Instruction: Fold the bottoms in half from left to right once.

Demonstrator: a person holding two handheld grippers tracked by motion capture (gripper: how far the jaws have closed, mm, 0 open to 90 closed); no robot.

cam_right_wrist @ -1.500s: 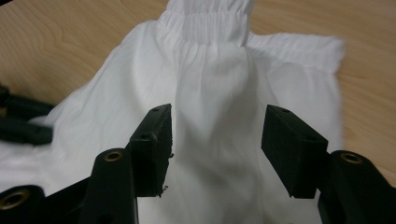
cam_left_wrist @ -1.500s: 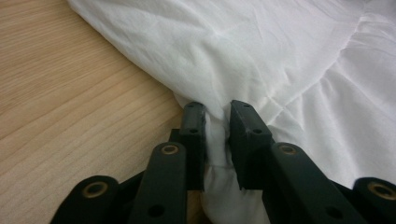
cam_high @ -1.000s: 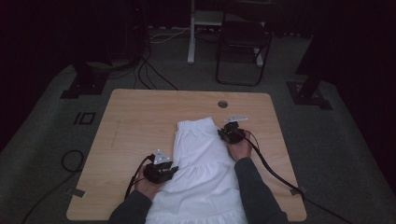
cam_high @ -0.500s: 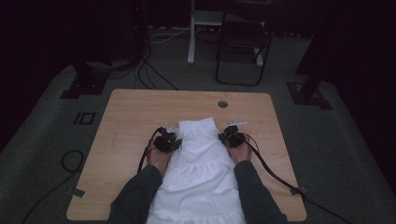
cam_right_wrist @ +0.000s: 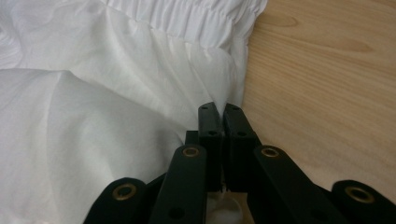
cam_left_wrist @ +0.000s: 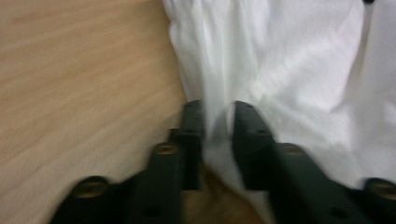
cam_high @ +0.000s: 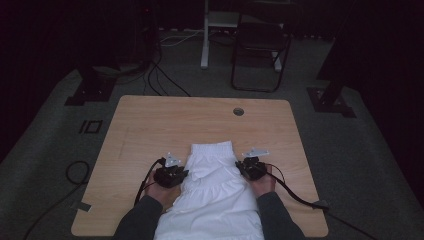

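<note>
So there's a white skirt lying flat on the wooden counter, near the front edge, waistband end pointing away from the person and the hem end running off toward them between the forearms. The left gripper sits at the skirt's left edge, the right gripper at its right edge, both roughly level with each other just below the elastic waistband.

In the left gripper view, the left gripper has its jaws a little apart with a fold of the skirt running up between them, so it isn't clamped down yet. It's a bit blurry though. In the right gripper view, the right gripper is pinched tight on the skirt's side edge, jaws basically meeting, with a bit of white cloth poking out behind them.
</note>
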